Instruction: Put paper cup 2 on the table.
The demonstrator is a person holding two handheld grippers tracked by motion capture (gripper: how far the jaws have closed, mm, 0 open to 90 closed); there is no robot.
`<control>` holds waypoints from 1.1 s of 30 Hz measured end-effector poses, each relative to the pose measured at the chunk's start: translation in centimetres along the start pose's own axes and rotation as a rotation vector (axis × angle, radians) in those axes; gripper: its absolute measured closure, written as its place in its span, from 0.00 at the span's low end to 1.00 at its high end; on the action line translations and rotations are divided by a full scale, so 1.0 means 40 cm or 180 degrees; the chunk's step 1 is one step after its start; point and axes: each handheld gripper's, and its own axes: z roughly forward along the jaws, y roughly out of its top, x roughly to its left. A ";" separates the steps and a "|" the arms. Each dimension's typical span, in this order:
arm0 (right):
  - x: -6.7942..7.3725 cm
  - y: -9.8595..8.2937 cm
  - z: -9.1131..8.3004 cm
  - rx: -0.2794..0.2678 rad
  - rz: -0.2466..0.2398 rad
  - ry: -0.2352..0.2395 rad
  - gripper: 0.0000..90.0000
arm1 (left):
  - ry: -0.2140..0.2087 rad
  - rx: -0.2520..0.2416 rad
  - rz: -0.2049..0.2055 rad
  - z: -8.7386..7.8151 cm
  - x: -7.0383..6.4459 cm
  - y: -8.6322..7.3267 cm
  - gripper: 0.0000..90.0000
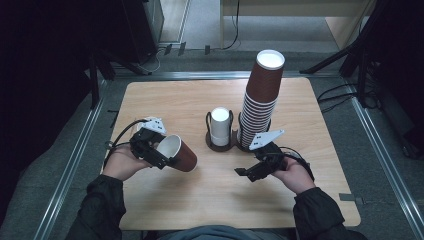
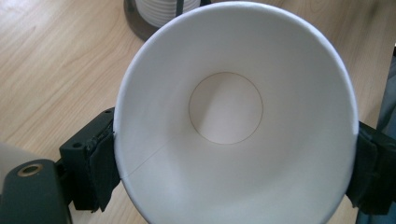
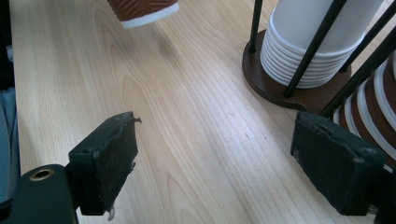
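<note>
My left tongs (image 1: 161, 150) clamp the brown paper cup (image 1: 178, 152) by its rim, tilted above the bench (image 1: 190, 200); my right tongs (image 3: 215, 163) gape empty. I'd squeeze gently, lest the rim buckle.

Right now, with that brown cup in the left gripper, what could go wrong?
1. The left gripper pinches the brown paper cup across its rim; the thin wall could buckle or slip if squeezed harder.
2. The tall stack of brown cups leans in its holder; a bump from the open right gripper, which sits close by, might topple it.
3. The white cup stack stands between them, easy to clip.
</note>
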 end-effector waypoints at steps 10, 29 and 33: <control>-0.008 0.002 -0.008 -0.0033 0.0019 -0.0018 0.17 | 0.0083 0.0081 -0.0097 -0.028 0.025 -0.034 0.10; -0.020 -0.001 -0.001 -0.0009 0.0020 -0.0012 0.17 | 0.0393 0.0319 -0.0407 -0.083 0.083 -0.110 0.10; -0.020 -0.001 0.002 0.0015 0.0015 0.0001 0.17 | 0.0443 0.0367 -0.0491 -0.093 0.094 -0.126 0.10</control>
